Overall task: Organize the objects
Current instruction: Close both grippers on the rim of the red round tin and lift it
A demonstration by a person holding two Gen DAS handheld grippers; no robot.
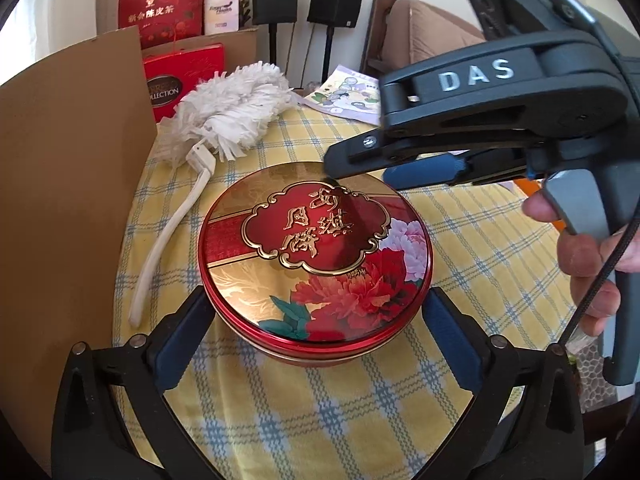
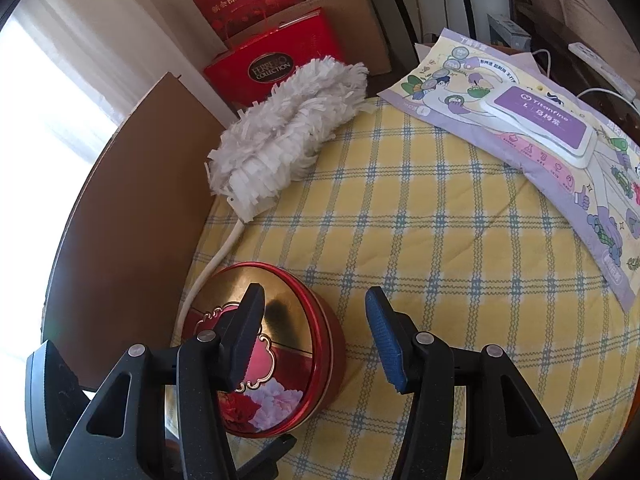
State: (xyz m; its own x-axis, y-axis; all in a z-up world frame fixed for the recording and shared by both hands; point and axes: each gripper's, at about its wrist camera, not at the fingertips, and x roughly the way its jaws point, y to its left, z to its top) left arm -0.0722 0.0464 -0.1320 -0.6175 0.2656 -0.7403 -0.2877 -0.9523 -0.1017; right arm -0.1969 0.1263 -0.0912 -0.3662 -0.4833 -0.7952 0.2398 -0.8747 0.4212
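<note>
Yellow checked cloth covers the counter [image 2: 440, 240], with a tall cardboard sheet [image 1: 68, 184] standing along one side and red gift boxes [image 1: 180, 80], speakers and a sofa in the room behind. Largest on the cloth is a purple printed packet [image 2: 560, 136] at the far edge, then a white fluffy duster [image 1: 236, 116] with its long handle trailing toward the round red and gold tin [image 1: 316, 264], which sits near the front by the cardboard. In the left wrist view the left gripper [image 1: 316, 316] is spread wide, its two fingers either side of the tin's near rim, apparently not pressing on it yet. The right gripper [image 2: 316, 340] is partly spread and empty, one finger over the lid, the other over bare cloth beside it. The step looks like taking hold of the tin; it would go best with the left fingers low on the wall, below the lid seam, squeezing evenly so the smooth metal does not slip.
</note>
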